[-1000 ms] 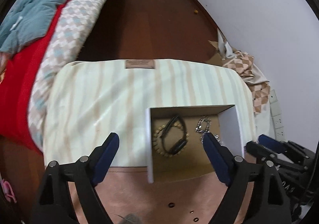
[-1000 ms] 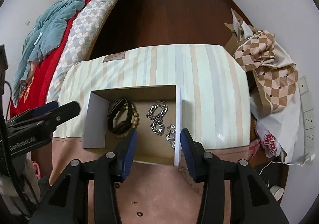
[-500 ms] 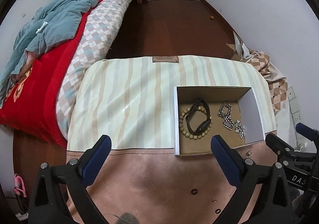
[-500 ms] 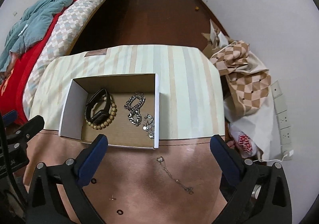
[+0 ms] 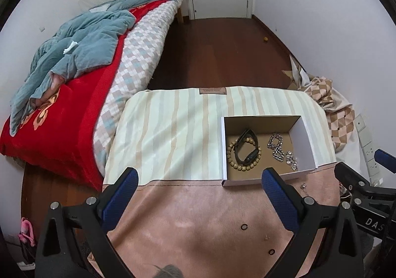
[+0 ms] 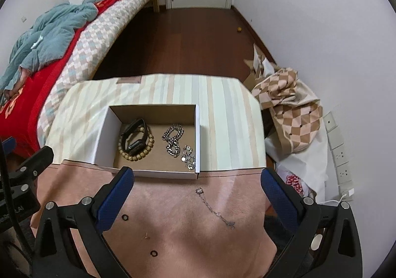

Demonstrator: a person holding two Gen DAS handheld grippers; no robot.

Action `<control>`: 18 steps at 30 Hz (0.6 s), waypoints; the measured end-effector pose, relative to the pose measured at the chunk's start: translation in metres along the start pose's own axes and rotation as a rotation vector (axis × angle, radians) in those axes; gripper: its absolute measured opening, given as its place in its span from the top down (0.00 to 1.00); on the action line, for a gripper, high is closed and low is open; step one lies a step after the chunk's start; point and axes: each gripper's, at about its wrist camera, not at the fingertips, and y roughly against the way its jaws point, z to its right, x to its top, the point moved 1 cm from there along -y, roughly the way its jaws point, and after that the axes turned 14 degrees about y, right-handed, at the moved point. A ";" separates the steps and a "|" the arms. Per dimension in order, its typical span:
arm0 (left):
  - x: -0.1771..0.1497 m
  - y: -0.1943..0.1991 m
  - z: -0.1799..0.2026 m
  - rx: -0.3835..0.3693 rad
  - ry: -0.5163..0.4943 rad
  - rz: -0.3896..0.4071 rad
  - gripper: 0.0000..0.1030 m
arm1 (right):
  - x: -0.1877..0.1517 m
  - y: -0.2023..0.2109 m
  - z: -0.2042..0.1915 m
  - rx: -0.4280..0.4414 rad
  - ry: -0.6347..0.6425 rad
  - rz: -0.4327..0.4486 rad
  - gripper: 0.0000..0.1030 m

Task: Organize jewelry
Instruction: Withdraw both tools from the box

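The thin silver chain (image 6: 214, 208) lies loose on the pink part of the surface (image 6: 178, 248), just in front of the box's (image 6: 198, 144) near right corner and outside it. That looks like the next piece to put away. The right gripper (image 6: 196, 200) hangs above it with its jaws spread wide and nothing between them. To pick it up well, come straight down over the middle of the chain, close across its line rather than along it, and press into the soft cloth so the links do not slip out.

The left gripper (image 5: 196, 200) is also spread and empty, near the front edge of the surface. Inside the box lie a beaded bracelet (image 6: 138, 151), a black watch band (image 6: 135, 135), a heavy silver chain (image 6: 173, 138) and a small sparkly piece (image 6: 188, 159). The drop should go into the free floor of the box, clear of these. Small dark rings (image 6: 125, 217) sit on the pink cloth by the left finger. The box's near wall stands between chain and box floor, so the lift must clear it.
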 end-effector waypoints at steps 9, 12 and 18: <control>-0.017 0.042 -0.009 -0.024 0.018 0.049 0.01 | -0.019 0.057 -0.009 -0.026 -0.001 0.078 0.00; -0.021 0.057 -0.010 -0.040 0.026 0.062 0.01 | -0.024 0.072 -0.010 -0.025 0.000 0.099 0.00; -0.030 0.071 -0.013 -0.041 0.058 0.076 0.01 | -0.034 0.094 -0.004 0.000 -0.037 0.141 0.00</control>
